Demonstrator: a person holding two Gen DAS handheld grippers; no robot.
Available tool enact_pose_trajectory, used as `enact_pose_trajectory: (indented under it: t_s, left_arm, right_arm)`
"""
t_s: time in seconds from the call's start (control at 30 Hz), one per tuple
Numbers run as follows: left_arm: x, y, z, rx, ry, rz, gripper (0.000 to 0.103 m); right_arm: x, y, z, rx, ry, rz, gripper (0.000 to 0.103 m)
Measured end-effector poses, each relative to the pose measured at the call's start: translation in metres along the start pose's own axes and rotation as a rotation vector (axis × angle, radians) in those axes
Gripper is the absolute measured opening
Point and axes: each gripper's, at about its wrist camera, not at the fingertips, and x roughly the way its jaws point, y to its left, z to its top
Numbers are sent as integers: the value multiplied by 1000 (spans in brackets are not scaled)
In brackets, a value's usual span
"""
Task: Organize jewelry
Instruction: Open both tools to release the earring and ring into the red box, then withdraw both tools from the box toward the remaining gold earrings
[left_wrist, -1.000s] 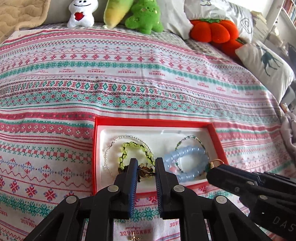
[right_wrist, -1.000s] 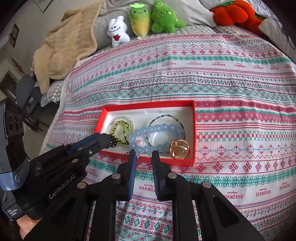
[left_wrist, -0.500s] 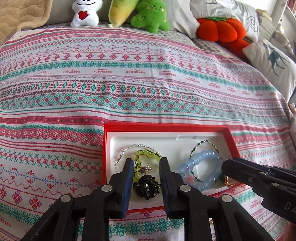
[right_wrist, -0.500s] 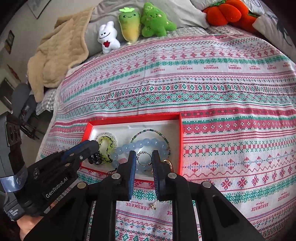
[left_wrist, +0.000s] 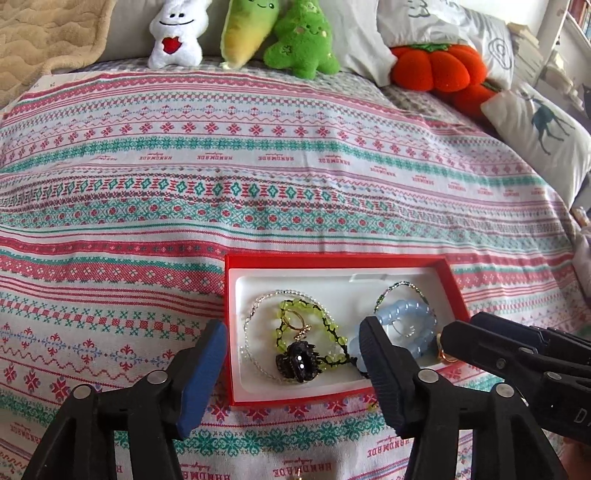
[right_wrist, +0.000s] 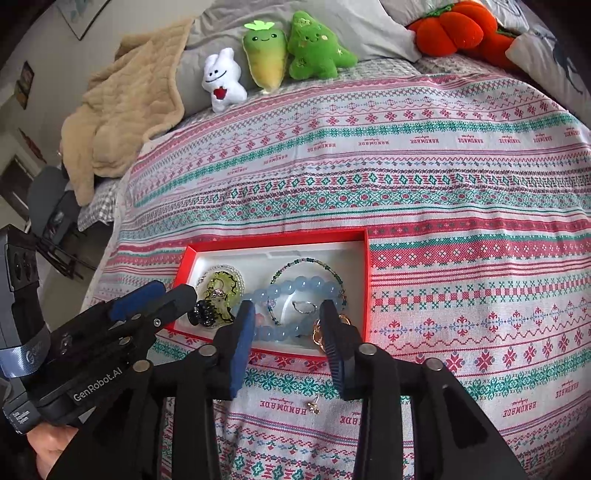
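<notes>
We see our left claw (left_wrist: 291, 365) wide open, holding nothing, with the black flower ring (left_wrist: 297, 363) lying between its tips in the red box (left_wrist: 332, 261). Our right claw (right_wrist: 286, 325) is open too, above the blue bead bracelet (right_wrist: 295, 291).

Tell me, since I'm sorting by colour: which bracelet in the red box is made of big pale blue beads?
The chunky blue bead bracelet on the box's right side. The yellow-green bead bracelet on the left has small beads on black cord.
</notes>
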Motion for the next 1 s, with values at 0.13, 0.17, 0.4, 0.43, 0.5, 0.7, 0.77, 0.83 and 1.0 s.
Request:
enact_pose_trajectory:
  t_s: [0.13,0.17,0.4,0.43,0.5,0.7,0.77,0.83,1.0]
  left_arm:
    - [-12,-6,-4,27,-20,21,83]
    - [-15,-7,-6,34,-20,24,84]
    - [-29,-12,-22,83,8,62,88]
    - [-31,-12,-25,87,12,65,88]
    - [-34,-14,-30,94,20,70,90]
    - [-33,-17,-50,141,69,98,92]
    - [-32,-17,-55,151,84,106,92]
    - [-31,-17,-61,156,100,109,92]
    - [-28,-15,-74,156,131,105,92]
  right_arm:
    - [-14,2,-4,-16,-18,6,54]
    - [-18,3,-5,-24,-27,3,57]
    - [-34,2,-20,-73,-26,-26,63]
    - [-36,1,-23,-75,-22,-28,63]
    - [-39,0,-28,-81,-15,-30,64]
    - [-45,-2,-42,-111,-3,-48,67]
    - [-44,-2,-46,-119,9,-54,67]
    - [-44,-2,-51,-125,18,-60,67]
    - [-45,-3,-60,-140,32,-70,67]
